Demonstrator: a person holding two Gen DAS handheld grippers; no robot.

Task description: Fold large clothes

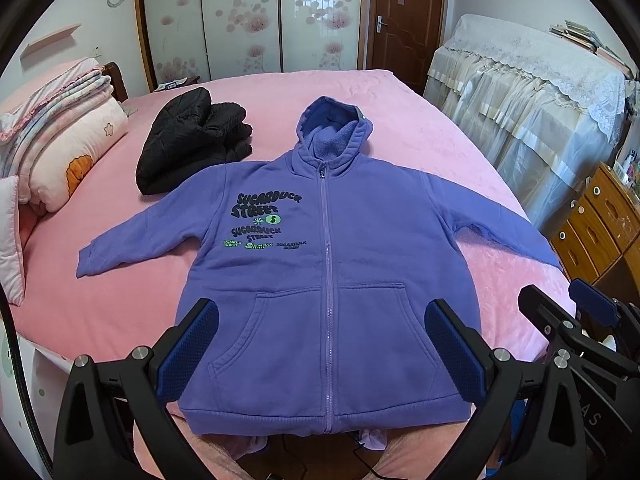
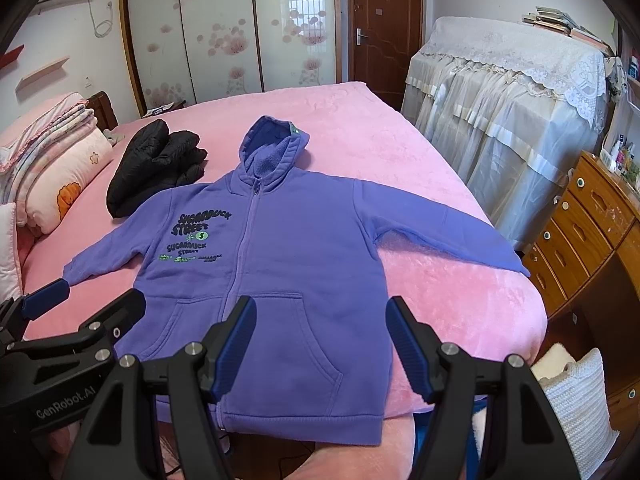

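Observation:
A purple zip hoodie (image 1: 360, 248) lies flat and face up on the pink bed, sleeves spread out, hood pointing away from me; it also shows in the right wrist view (image 2: 296, 256). My left gripper (image 1: 320, 344) is open and empty, hovering above the hoodie's hem and pockets. My right gripper (image 2: 320, 344) is open and empty, above the hoodie's right pocket and hem. The right gripper shows at the right edge of the left wrist view (image 1: 560, 308). The left gripper shows at the left edge of the right wrist view (image 2: 84, 300).
A folded black padded jacket (image 1: 192, 140) lies on the bed (image 1: 420, 128) behind the hoodie's left sleeve. Stacked quilts and pillows (image 1: 60, 136) sit at the left. A lace-covered cabinet (image 1: 528, 96) and wooden drawers (image 1: 596, 224) stand to the right of the bed.

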